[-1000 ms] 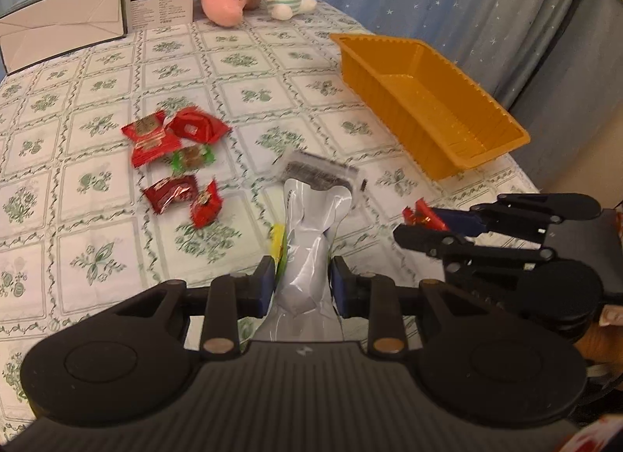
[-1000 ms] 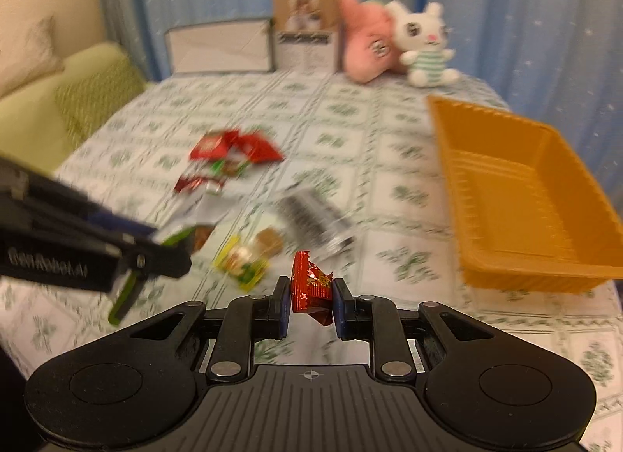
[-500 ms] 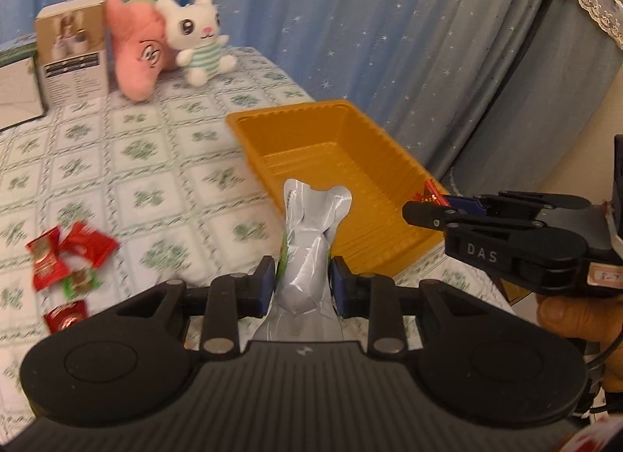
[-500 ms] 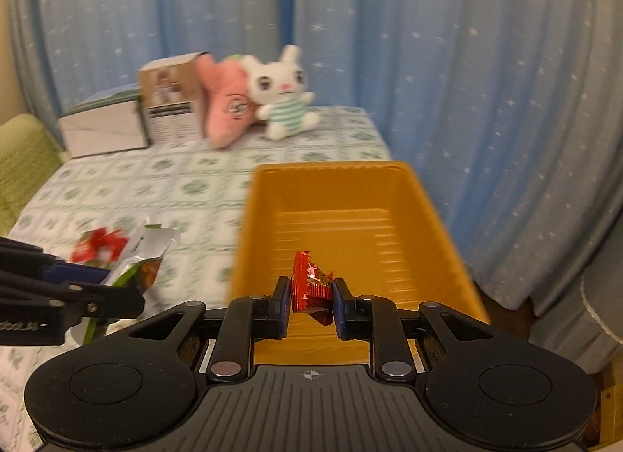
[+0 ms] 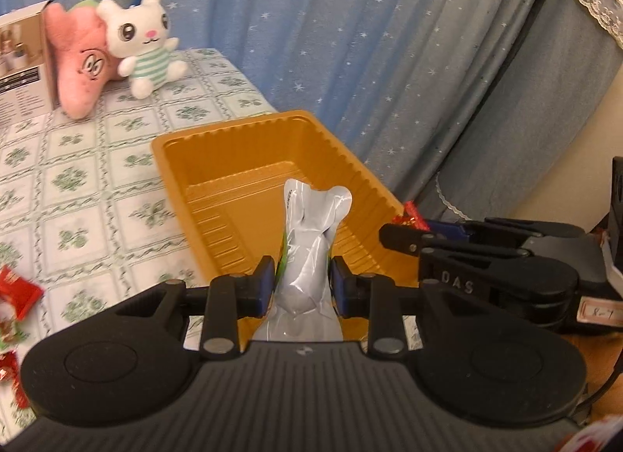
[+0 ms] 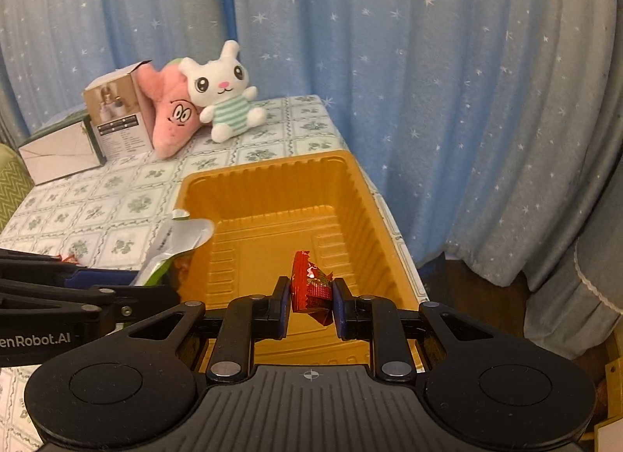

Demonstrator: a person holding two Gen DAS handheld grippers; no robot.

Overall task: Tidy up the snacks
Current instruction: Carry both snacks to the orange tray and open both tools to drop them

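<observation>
My left gripper (image 5: 300,283) is shut on a silver snack pouch (image 5: 311,241) with a green edge, held upright over the near end of the orange tray (image 5: 241,140). My right gripper (image 6: 310,298) is shut on a small red candy wrapper (image 6: 311,282), hanging above the near part of the same orange tray (image 6: 272,175), which holds nothing inside. In the left wrist view the right gripper (image 5: 405,228) comes in from the right at the tray's corner with the red candy (image 5: 410,216). In the right wrist view the left gripper (image 6: 155,288) and its silver pouch (image 6: 177,239) show at the left.
Several red candies (image 5: 15,292) lie on the patterned tablecloth (image 5: 78,163) at the left. At the back of the table stand a pink plush (image 6: 173,115), a white bunny plush (image 6: 224,91), a brown carton (image 6: 115,115) and a white box (image 6: 58,154). Blue starry curtains (image 6: 428,62) hang behind.
Both grippers have swung from the scattered snacks to the right and upward, over the orange tray. Each has kept its hold: the left on the pouch, the right on the candy.
</observation>
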